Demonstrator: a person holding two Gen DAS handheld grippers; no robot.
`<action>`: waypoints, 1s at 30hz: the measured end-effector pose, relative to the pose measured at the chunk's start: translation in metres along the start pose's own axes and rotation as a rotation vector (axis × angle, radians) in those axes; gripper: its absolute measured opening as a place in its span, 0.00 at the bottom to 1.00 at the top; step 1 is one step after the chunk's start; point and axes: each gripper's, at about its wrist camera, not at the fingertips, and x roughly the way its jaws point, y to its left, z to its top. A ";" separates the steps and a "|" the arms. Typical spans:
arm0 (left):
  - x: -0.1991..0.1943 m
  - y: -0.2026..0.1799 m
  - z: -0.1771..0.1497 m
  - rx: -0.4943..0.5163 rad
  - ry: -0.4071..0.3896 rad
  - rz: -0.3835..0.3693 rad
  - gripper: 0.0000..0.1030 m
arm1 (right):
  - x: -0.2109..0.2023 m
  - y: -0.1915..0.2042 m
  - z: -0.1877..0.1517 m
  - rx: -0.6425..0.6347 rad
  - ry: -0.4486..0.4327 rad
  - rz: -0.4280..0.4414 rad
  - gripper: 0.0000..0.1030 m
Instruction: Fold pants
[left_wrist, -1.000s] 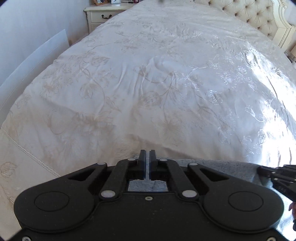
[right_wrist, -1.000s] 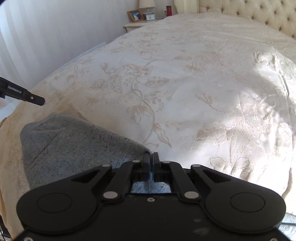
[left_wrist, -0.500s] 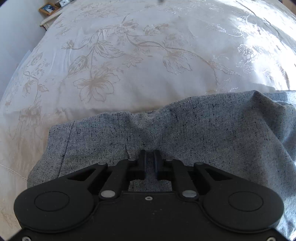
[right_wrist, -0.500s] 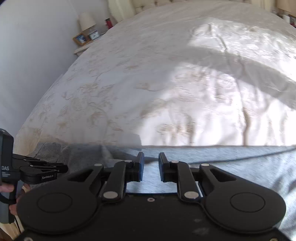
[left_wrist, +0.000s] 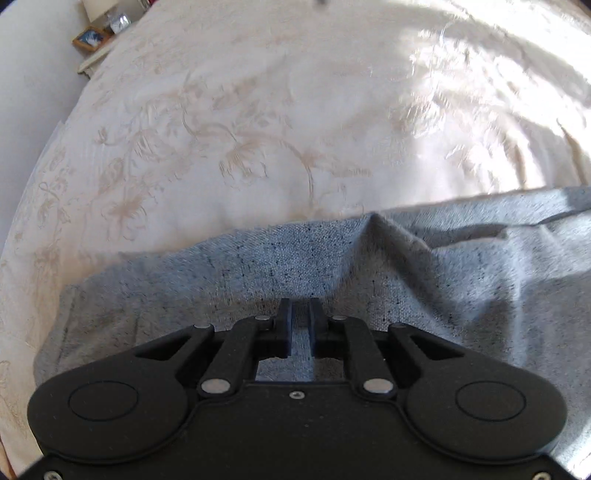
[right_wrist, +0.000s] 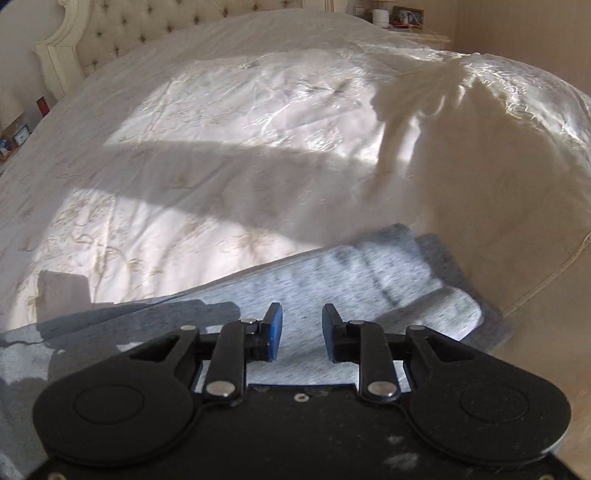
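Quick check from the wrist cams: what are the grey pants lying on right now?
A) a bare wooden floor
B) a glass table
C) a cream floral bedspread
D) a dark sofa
C: the grey pants lie on the cream floral bedspread, seen around them in both wrist views.

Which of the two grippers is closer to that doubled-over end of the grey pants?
Right. The right gripper, jaws opening with nothing between them, hovers over the pants just short of the folded end. The left gripper, jaws opening too, is over a different stretch; no folded end shows there.

Sunlit floral bedspread (right_wrist: 229, 122), tufted headboard (right_wrist: 155, 26), nightstand (left_wrist: 92, 61)
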 end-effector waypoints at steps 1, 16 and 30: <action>0.013 -0.004 0.001 -0.015 0.063 0.003 0.17 | 0.006 -0.015 0.007 -0.008 0.010 -0.010 0.28; 0.025 -0.001 0.014 -0.125 0.130 0.014 0.08 | 0.029 -0.155 0.015 0.314 0.201 0.033 0.33; 0.021 0.002 0.010 -0.118 0.108 -0.017 0.08 | 0.002 -0.130 0.020 0.127 0.129 -0.048 0.03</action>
